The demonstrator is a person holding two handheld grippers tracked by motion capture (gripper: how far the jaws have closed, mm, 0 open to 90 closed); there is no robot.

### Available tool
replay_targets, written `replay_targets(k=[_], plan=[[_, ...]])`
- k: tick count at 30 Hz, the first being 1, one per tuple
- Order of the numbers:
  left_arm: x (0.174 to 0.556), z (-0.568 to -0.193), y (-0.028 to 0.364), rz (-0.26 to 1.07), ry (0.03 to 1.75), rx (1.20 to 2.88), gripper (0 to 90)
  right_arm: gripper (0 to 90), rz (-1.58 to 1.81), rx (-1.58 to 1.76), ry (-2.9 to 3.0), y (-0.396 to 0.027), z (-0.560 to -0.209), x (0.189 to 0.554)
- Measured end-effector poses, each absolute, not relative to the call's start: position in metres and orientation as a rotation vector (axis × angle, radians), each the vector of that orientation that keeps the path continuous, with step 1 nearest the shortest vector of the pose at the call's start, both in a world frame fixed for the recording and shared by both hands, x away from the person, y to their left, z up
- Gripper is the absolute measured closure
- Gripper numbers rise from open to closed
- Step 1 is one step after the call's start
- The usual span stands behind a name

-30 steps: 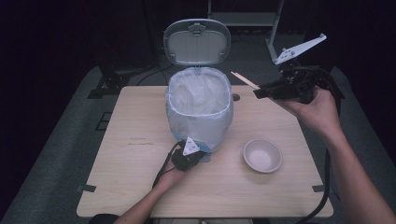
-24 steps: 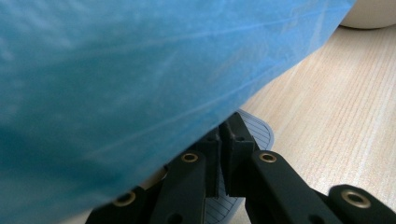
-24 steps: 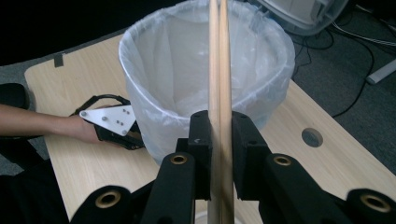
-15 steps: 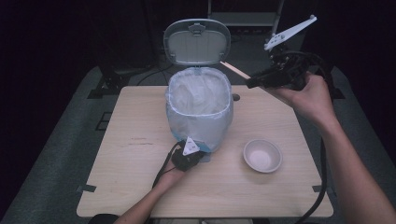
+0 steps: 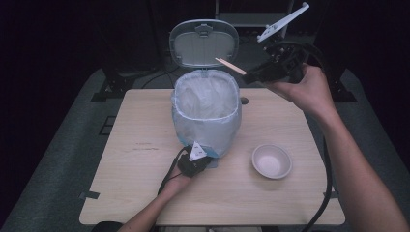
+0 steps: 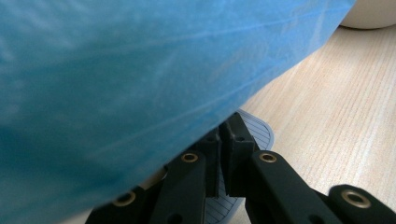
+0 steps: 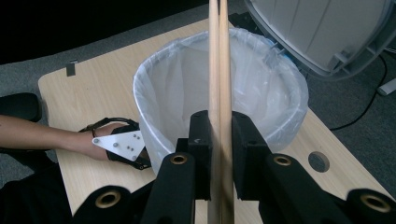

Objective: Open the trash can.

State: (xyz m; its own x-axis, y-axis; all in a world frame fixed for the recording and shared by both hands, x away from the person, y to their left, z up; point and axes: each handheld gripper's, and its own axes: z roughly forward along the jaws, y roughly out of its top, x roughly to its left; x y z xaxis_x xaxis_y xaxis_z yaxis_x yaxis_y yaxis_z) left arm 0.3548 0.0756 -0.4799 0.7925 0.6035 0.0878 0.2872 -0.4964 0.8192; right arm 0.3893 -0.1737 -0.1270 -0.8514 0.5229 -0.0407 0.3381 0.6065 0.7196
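At upper right, the right gripper (image 5: 251,76) clamps chopsticks (image 5: 231,66) above the lined bin (image 5: 207,113). The left gripper (image 5: 205,157), jaws closed, presses the bin's pedal (image 6: 254,128). A bowl (image 5: 271,161) sits lower right.

Left forearm comes in from the bottom edge, angled up and right. Left hand lies low near the table's middle, gripping the left gripper (image 5: 196,162) — jaws pressed together, pointing away from the person, grey three-cornered plate on top, cable trailing back along the wrist.

Right arm stretches up the right side, raised well off the table. Right hand cups the right gripper (image 5: 270,70) from below — jaws aimed left, clamped nearly shut, plate tilted up and away, cable looping down past the forearm.
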Motion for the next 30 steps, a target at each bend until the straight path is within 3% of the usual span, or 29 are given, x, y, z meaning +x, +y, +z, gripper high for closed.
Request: replay_targets(k=[30], plan=[[0.355,-0.480,0.076,0.462,0.658,2.111,87.3,78.7,0.988,0.680,2.679,-0.110,-0.129,0.428]])
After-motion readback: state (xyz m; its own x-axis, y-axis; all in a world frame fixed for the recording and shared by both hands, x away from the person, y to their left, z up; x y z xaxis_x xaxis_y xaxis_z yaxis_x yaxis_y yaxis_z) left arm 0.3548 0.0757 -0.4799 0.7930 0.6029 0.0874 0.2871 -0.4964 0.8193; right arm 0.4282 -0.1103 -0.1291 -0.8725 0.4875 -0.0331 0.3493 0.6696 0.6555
